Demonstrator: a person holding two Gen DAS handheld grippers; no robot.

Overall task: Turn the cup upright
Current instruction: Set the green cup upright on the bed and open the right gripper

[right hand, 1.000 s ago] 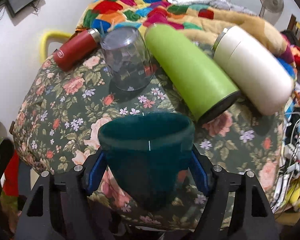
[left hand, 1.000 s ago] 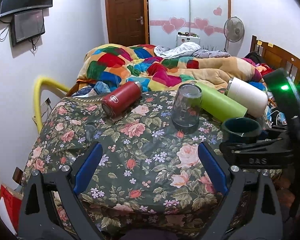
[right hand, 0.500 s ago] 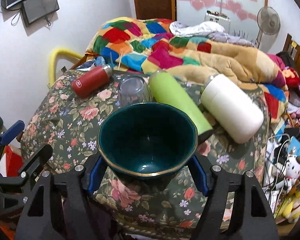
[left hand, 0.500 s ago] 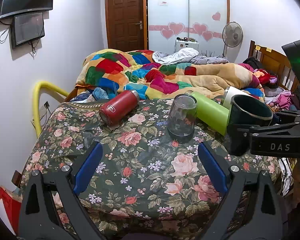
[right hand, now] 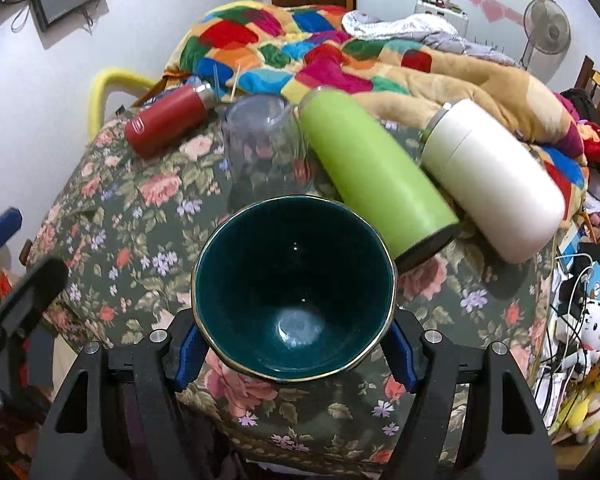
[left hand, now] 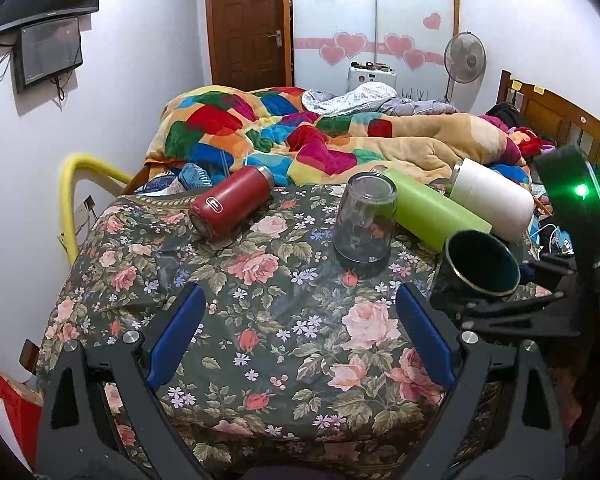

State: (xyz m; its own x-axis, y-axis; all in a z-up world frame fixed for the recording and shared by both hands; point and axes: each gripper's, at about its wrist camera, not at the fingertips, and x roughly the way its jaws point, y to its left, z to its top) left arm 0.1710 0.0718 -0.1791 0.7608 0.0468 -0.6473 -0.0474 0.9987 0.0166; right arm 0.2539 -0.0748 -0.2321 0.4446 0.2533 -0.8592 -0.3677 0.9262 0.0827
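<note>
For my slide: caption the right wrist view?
Right tongs hold green cup mouth-up above floral cloth.

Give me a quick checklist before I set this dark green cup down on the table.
1. Grip: right tongs shut on both sides of the dark green cup: ok.
2. Cup mouth faces up: not ok; it tips toward the camera.
3. Landing spot: bare floral tablecloth near the cup: ok.
4. Neighbours: upside-down clear glass and lying green bottle stand close behind: not ok, watch the margin.
5. Left tongs open, holding nothing, away from the cup: ok.
6. Cup's height above the table: cannot tell.
</note>
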